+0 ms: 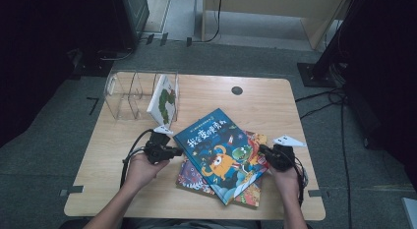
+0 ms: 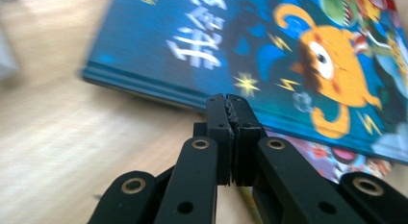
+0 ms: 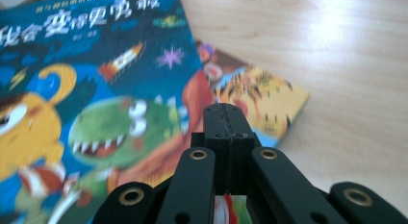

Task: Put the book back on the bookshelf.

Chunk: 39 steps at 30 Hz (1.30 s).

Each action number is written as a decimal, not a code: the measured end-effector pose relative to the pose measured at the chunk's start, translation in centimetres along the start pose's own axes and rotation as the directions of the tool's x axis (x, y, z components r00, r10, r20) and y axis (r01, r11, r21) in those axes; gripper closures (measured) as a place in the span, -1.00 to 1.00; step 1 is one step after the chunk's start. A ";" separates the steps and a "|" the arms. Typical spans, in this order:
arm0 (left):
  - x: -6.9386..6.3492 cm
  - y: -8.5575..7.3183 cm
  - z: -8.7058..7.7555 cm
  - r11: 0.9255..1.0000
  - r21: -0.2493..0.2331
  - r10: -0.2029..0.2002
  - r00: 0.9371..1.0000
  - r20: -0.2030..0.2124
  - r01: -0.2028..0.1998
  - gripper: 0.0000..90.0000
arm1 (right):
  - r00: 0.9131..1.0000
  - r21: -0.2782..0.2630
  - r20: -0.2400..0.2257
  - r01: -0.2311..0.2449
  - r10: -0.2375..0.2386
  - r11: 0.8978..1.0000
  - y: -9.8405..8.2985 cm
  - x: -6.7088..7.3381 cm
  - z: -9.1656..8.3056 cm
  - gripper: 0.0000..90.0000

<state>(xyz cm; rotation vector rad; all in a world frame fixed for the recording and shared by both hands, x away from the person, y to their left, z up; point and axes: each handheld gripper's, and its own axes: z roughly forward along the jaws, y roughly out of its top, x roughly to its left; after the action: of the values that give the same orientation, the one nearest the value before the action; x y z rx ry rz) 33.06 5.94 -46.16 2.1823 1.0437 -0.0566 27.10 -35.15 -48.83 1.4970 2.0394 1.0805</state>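
A blue picture book (image 1: 219, 153) with an orange monster on its cover lies askew on top of a more colourful book (image 1: 246, 192) in the middle of the wooden table (image 1: 275, 106). My left gripper (image 1: 176, 151) is shut and empty, with its tips at the blue book's (image 2: 192, 46) left edge. In the left gripper view the closed jaws (image 2: 226, 101) sit just in front of the book's spine. My right gripper (image 1: 261, 149) is shut too, empty, over the books' right side. Its closed jaws (image 3: 223, 111) hover above the blue cover (image 3: 96, 89) and the book underneath (image 3: 262, 101).
A clear plastic book rack (image 1: 129, 94) stands at the table's back left, holding one upright white and green book (image 1: 163, 103) in its rightmost slot. A round cable hole (image 1: 237, 90) is at the back. Cables lie on the floor to the right.
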 end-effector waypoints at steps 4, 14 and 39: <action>1.5 0.3 -0.3 1.000 0.001 -0.018 1.000 0.010 0.018 0.98 | 1.000 0.016 0.006 -0.004 0.004 1.000 -1.5 0.0 -1.3 1.00; 4.2 0.7 -0.7 0.998 -0.009 -0.070 0.998 0.011 0.070 0.98 | 1.000 0.002 0.019 0.006 -0.006 1.000 -3.6 0.3 -3.3 1.00; 5.5 0.2 -0.8 0.995 -0.026 -0.098 0.994 -0.055 0.097 0.96 | 1.000 0.037 0.014 0.000 -0.001 0.999 -4.1 0.0 -3.3 1.00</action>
<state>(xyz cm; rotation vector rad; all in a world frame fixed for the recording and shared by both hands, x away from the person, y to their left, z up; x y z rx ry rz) 36.68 9.99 -47.25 2.1219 1.1764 -0.0281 22.27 -36.85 -49.88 1.5175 2.0606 1.0349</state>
